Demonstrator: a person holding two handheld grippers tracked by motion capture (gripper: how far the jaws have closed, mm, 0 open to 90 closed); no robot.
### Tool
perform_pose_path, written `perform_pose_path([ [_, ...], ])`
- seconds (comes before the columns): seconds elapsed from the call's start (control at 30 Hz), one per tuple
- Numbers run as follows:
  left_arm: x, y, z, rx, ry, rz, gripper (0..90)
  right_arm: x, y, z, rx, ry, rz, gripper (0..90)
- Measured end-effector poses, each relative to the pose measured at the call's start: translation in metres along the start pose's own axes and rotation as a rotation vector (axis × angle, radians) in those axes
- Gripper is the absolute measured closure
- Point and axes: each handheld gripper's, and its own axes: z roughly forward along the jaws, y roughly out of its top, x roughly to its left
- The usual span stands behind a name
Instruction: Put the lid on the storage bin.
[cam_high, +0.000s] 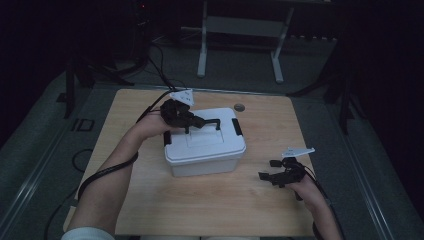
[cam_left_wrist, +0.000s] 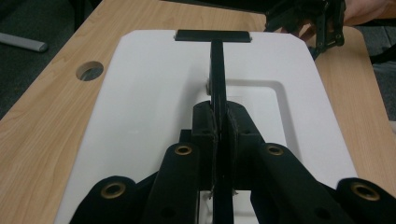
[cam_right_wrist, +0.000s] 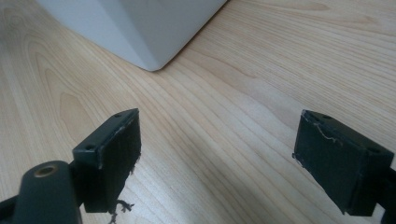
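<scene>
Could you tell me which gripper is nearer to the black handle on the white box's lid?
Left. The left gripper is shut on the black handle above the white box. The right gripper sits open over the wooden table, off the box's right side, touching nothing.

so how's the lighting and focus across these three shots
High view: dim, room behind nearly black, white box brightest. Left gripper view: evenly lit, near linkage soft, black handle sharper. Right gripper view: bright, wood grain crisp, soft shadow between the pads.
</scene>
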Motion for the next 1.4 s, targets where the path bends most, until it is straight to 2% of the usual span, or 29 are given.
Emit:
perform_pose_path([
  [0.13,0.001,0.001,0.001,0.008,0.002,0.005,83.3,0.001,0.0,0.002,0.006,0.002,-0.003,14.4],
  [0.43,0.005,0.005,0.006,0.012,-0.011,-0.01,83.3,0.0,-0.001,0.002,0.008,0.001,0.003,14.4],
  [0.5,0.005,0.005,0.006,0.016,-0.009,-0.001,83.3,-0.001,-0.002,0.002,0.01,0.0,0.002,14.4],
  [0.77,0.003,0.0,0.0,-0.001,-0.022,-0.017,83.3,-0.002,-0.005,0.002,0.013,-0.001,0.01,14.4],
  [0.83,0.002,0.001,-0.001,-0.004,-0.014,-0.007,83.4,-0.003,-0.005,0.002,0.011,-0.001,0.014,14.4],
  [0.93,0.001,0.002,0.0,0.018,-0.009,0.007,83.3,-0.002,-0.005,0.003,0.015,-0.002,0.015,14.5],
  [1.0,0.003,0.002,0.0,0.019,-0.017,0.005,83.3,-0.002,-0.005,0.004,0.017,-0.001,0.017,14.4],
  [1.17,0.006,0.005,0.009,0.043,-0.023,0.019,83.3,-0.001,-0.004,0.006,0.02,0.002,0.013,14.4],
  [1.4,0.012,-0.005,0.007,-0.013,-0.024,-0.024,83.1,-0.002,-0.006,0.005,0.02,0.0,0.012,14.4],
])
